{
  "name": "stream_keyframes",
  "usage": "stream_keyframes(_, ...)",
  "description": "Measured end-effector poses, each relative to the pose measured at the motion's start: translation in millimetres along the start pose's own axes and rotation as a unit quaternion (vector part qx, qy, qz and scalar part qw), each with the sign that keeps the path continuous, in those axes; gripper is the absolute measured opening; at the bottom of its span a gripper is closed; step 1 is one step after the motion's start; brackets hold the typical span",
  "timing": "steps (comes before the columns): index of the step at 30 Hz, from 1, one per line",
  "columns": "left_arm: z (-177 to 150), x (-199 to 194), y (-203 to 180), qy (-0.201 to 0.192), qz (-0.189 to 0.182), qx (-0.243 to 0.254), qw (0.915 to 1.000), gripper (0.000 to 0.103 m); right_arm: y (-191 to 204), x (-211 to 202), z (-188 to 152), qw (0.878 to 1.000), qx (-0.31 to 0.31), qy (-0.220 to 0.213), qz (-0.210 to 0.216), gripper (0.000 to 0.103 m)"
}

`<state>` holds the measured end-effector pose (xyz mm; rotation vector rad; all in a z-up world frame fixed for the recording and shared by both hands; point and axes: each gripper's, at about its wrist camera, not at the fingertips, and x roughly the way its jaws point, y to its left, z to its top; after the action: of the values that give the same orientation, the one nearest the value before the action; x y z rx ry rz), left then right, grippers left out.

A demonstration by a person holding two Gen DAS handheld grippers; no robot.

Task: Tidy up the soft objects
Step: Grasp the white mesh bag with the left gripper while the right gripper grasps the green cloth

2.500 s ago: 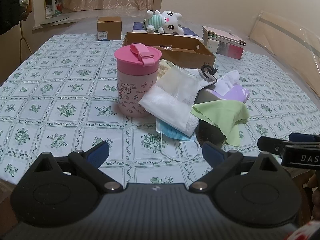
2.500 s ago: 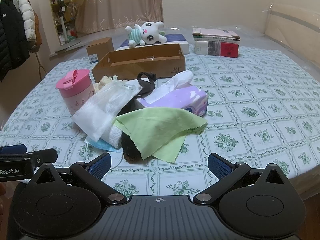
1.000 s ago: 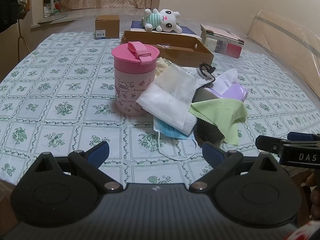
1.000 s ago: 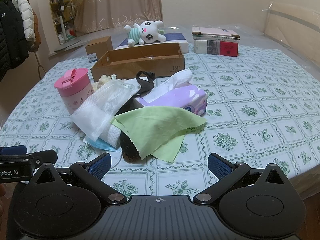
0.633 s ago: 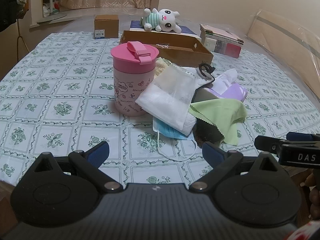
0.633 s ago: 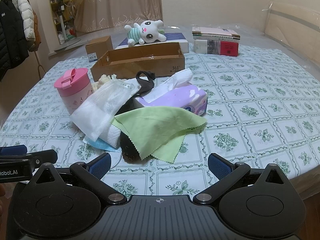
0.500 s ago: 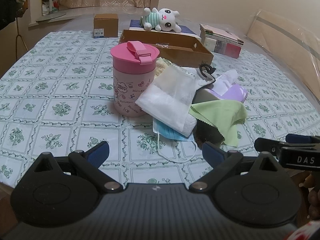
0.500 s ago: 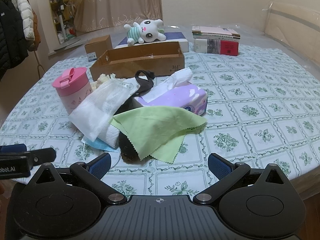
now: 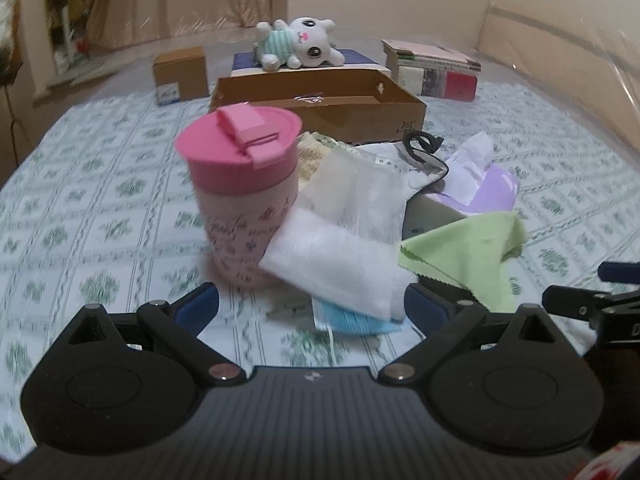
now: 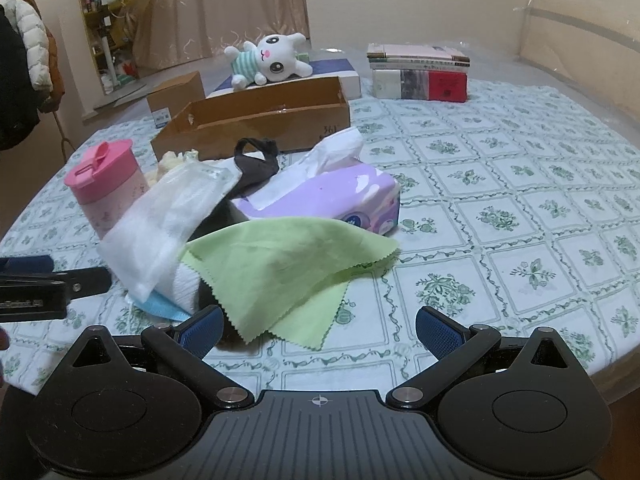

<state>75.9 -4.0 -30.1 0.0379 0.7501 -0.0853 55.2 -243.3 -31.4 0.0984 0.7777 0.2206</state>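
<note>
Both grippers, left (image 9: 311,306) and right (image 10: 318,330), have closed in on the pile, jaws wide and empty, green cloth (image 10: 280,268) draped atop it beside the tissue pack (image 10: 340,196); best pinch one loose corner, lifting clear of the mask (image 9: 352,320).

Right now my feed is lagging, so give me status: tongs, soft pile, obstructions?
Left tongs and right tongs open, empty. Green cloth tops untouched pile. Pink cup touches white pouch.
</note>
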Motion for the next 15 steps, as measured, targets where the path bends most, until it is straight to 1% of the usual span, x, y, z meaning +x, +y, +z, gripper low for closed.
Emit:
stream_keyframes(3,5.1,15.4,-6.9,0.001,-0.003,0.036,0.9993,0.098,-2.5,10.0,0.4,1.0,0.002,0.004,0.001,0.102)
stream_keyframes(7,7.7,32.1,-15.3,0.0,-0.005,0.072,0.9974,0.097,-7.0,24.0,0.3,1.0,0.008,0.011,0.002,0.102)
stream_keyframes(9,8.2,40.0,-20.1,0.001,0.001,0.094,0.9956,0.09,-9.0,30.0,0.4,1.0,0.01,0.014,0.002,0.102)
stream_keyframes(12,8.0,48.7,-25.9,0.003,0.009,0.113,0.9935,0.081,-12.2,36.4,0.8,1.0,0.014,0.017,0.0,0.102)
stream_keyframes(14,6.9,51.2,-27.5,0.002,0.013,0.121,0.9926,0.067,-14.0,39.1,1.3,1.0,0.017,0.018,-0.001,0.102)
stream_keyframes(15,6.5,51.5,-27.7,0.002,0.016,0.123,0.9923,0.065,-14.7,40.3,1.5,1.0,0.018,0.019,-0.001,0.102)
